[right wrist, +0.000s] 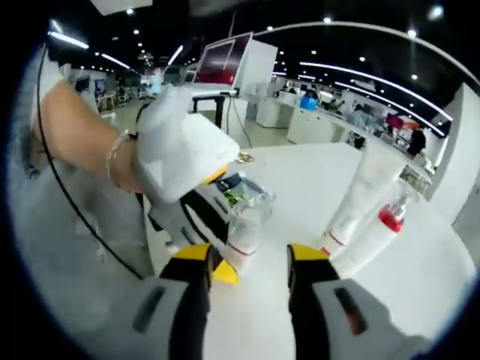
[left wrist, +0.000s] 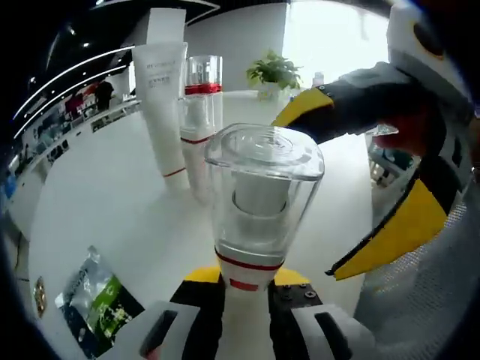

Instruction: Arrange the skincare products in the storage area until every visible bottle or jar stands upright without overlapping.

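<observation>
Clear-capped bottle (left wrist: 262,202) fills the centre of the left gripper view, clamped at its base by the left gripper (left wrist: 246,300); its lower body is hidden. Right gripper (right wrist: 251,274) jaws stand apart, empty.

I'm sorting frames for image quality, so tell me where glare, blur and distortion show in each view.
Left gripper view: a blown-out bright window behind the plant; the clear-capped bottle between the left tongs is sharp, with highlights on its cap; the right tongs are soft; fisheye bends the table edge. Right gripper view: the gloved hand is overexposed and slightly blurred; ceiling lights curve.
</observation>
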The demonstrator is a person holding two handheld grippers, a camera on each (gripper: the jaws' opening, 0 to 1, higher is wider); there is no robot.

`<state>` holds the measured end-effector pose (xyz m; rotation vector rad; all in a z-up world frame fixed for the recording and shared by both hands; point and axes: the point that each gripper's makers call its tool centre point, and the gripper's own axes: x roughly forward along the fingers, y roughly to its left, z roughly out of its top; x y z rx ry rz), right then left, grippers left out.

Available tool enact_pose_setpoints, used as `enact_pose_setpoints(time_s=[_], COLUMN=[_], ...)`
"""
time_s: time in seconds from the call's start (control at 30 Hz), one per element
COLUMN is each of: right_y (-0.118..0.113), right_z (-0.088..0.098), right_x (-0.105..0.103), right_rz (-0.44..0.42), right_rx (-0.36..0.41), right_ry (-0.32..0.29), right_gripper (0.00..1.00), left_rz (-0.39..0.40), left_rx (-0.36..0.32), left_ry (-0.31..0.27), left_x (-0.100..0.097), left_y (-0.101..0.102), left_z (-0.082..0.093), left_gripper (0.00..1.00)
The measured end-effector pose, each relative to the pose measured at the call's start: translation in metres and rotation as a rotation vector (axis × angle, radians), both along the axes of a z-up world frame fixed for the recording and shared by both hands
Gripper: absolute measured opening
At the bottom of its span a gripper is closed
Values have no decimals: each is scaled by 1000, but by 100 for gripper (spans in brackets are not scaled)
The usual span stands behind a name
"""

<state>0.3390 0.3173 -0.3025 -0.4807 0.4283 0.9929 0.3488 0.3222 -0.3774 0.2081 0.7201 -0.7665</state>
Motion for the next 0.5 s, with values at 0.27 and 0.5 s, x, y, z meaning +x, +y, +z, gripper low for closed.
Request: enact_pose_setpoints(time_s=[0.27,0.5], right_y=[11,24], right_z=[-21,-22], right_x=[12,6], right_rz=[-170,-122], right_rx=[160,98], right_ry=[242,136], right_gripper=[40,28], left_rz=[4,15], left_rx=[4,20], left_ry=[-10,-11], left_x=[0,1], left_y=[-3,0], left_z=[-1,-2], left_gripper=[23,23])
